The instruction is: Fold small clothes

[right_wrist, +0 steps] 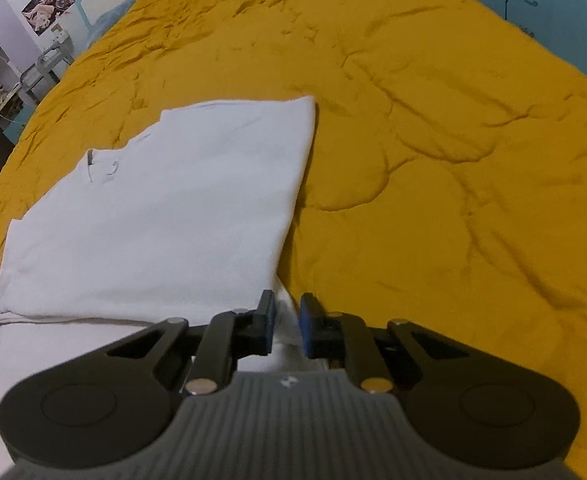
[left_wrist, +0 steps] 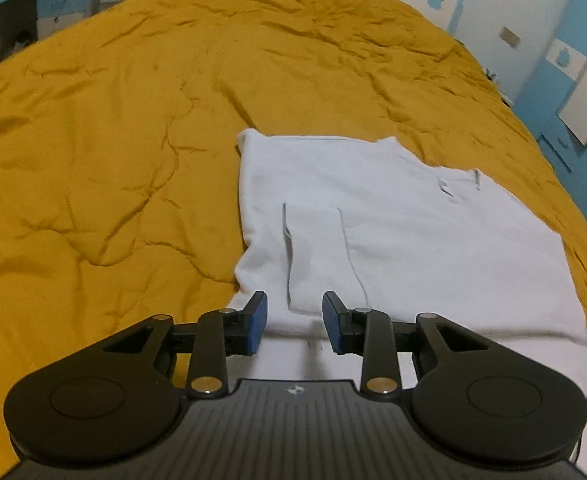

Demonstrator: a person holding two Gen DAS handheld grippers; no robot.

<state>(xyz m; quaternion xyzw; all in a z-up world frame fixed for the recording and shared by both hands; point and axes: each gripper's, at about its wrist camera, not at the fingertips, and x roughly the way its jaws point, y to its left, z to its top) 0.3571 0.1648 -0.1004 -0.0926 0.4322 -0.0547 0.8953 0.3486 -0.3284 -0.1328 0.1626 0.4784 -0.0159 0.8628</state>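
**White shirt half folded on the yellow bed**

The white shirt [left_wrist: 393, 224] lies flat on the mustard bedspread [left_wrist: 105, 152], partly folded, with one sleeve laid across its body. In the left wrist view it fills the 3 o'clock side; in the right wrist view it sits toward 9 o'clock. The left gripper [left_wrist: 295, 322] has its jaws released, over the shirt's near edge. The right gripper [right_wrist: 287, 322] has its jaws parted too, with a bit of white fabric between them, not clamped.

garment [left_wrist: 393, 216]: plain white | bedspread [left_wrist: 113, 120]: mustard yellow | fingers [left_wrist: 258, 322]: blue pads
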